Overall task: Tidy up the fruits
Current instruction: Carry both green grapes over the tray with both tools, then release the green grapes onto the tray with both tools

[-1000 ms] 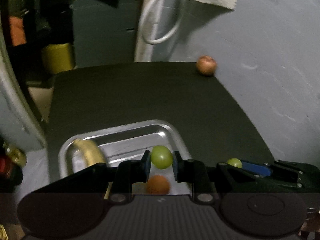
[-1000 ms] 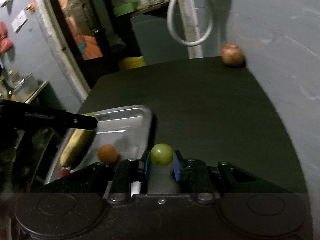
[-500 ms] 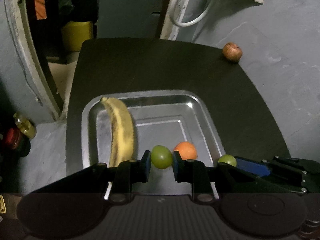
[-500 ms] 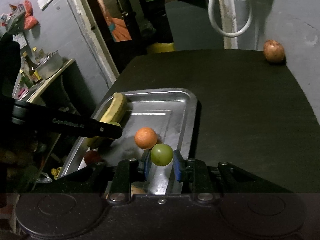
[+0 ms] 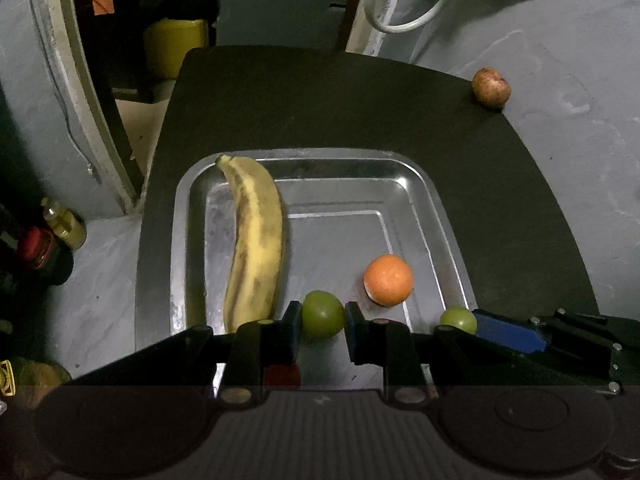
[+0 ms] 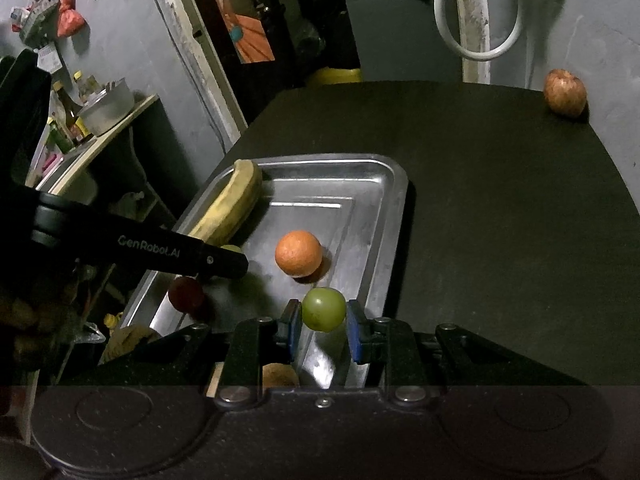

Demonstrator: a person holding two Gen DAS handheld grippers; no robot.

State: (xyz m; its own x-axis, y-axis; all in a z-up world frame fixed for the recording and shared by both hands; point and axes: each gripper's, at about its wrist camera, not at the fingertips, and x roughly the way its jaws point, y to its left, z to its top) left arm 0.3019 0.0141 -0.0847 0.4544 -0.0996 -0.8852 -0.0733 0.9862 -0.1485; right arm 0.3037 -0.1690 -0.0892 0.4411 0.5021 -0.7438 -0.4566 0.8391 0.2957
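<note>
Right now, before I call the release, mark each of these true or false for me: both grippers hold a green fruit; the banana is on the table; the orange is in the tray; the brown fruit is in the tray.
1. Both grippers hold a green fruit. True: the left gripper is shut on a green fruit, the right gripper on another green fruit.
2. The banana lies on the table. False: it lies in the metal tray.
3. The orange is in the tray. True.
4. The brown fruit is in the tray. False: it sits at the far corner of the dark table.
</note>
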